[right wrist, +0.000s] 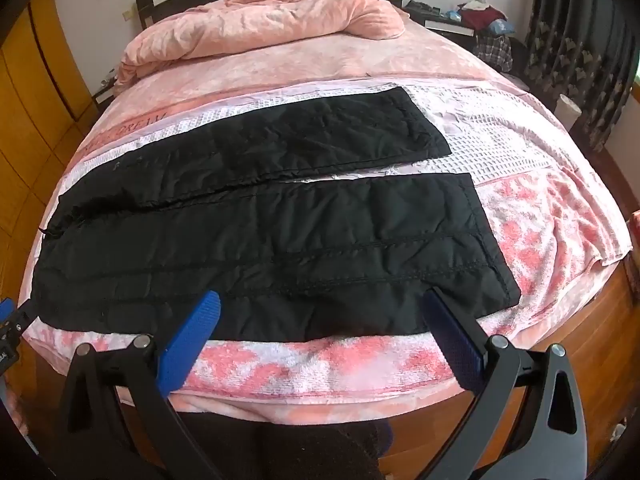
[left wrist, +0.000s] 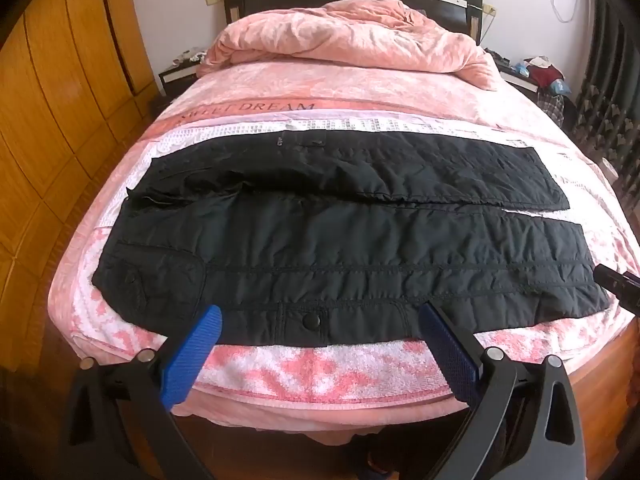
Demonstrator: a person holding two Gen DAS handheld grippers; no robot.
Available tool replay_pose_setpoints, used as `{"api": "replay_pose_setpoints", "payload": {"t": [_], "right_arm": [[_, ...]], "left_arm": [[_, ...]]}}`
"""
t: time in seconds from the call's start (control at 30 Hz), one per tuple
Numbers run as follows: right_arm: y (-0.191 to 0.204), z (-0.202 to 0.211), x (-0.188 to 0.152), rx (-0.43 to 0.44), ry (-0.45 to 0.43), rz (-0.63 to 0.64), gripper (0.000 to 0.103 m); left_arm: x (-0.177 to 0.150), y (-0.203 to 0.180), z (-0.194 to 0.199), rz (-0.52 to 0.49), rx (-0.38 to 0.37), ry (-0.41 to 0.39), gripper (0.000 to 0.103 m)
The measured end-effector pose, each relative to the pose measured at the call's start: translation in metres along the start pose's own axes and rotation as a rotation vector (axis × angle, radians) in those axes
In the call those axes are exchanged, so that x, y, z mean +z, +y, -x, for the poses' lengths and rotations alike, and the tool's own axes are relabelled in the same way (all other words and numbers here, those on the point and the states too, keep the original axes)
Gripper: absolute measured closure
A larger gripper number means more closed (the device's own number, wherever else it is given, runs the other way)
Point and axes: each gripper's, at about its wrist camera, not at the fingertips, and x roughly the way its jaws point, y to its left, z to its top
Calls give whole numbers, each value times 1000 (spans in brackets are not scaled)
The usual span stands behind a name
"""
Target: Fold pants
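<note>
Black pants flat across bed, waist at 9 o'clock, cuffs at 3. My left gripper and right gripper: jaws apart, empty, at near leg edge. Fold not begun; next likely pinch near leg, carry toward 12.

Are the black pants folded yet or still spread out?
Spread flat. The black pants lie across the bed with both legs side by side, a strip of bedding showing between them; no fold made.
</note>
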Motion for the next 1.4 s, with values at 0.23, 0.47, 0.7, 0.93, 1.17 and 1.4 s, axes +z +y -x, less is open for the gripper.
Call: {"api": "replay_pose_setpoints", "payload": {"t": [0.23,0.47,0.7,0.93,1.17,1.4], "right_arm": [[-2,0,1,-6,0,-3,2],[-4,-3,1,-14,-3,8,2],[-1,-2,2,-37,-2,15,2],[-2,-4,2,-6,-2,-3,2],[-2,-8,4,2,3,-7,2],[-2,-10,5,14,12,-13,2]], "left_arm": [[0,0,0,0,0,0,4],[0,-1,-1,2,-1,1,4],[0,-2,-3,-2,-1,4,4],[0,-2,-3,-1,-1,4,4],[0,-2,-4,-2,1,5,4],[0,-3,-6,-4,2,5,4]]}}
